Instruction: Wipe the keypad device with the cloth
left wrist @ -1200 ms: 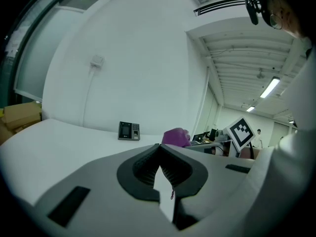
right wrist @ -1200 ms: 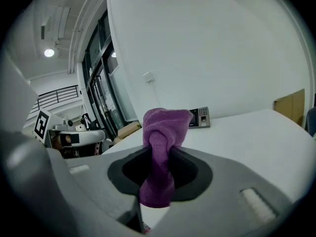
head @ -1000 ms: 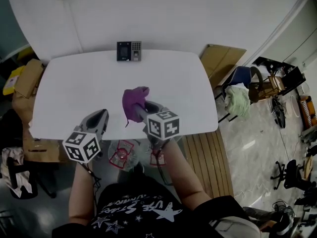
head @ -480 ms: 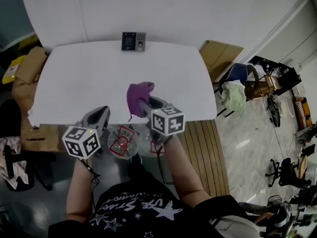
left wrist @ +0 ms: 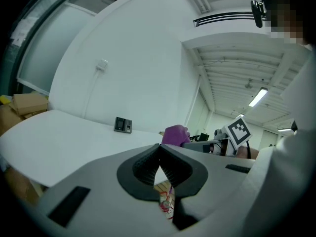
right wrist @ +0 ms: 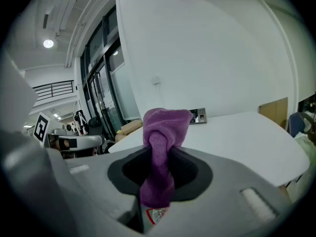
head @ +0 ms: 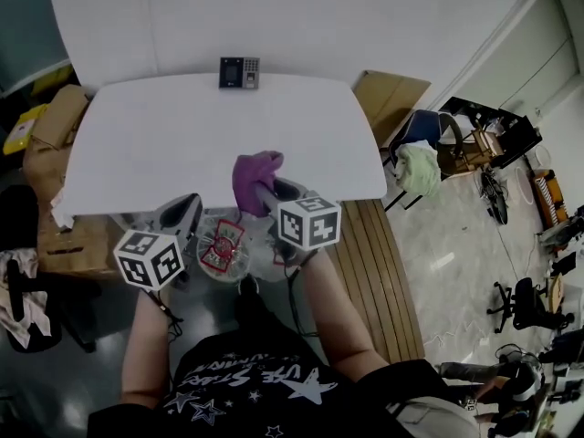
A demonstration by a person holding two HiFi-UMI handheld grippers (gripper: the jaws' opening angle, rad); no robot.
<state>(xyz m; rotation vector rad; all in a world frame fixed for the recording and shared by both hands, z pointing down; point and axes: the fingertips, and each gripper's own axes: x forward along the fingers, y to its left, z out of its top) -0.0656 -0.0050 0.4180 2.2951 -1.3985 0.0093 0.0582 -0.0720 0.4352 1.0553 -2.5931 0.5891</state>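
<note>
While held over near edge of white table (head: 182, 144), right gripper (right wrist: 160, 164) clamped tight on purple cloth (right wrist: 165, 127); cloth bunched up, top poking above jaws, tail hanging below. Left gripper (left wrist: 159, 157) just off same edge, to left of cloth, jaws pressed together w/ nothing btwn. Keypad device (head: 239, 72) at far edge of table, approx mid, by white wall, well apart from cloth & both grippers.
</note>
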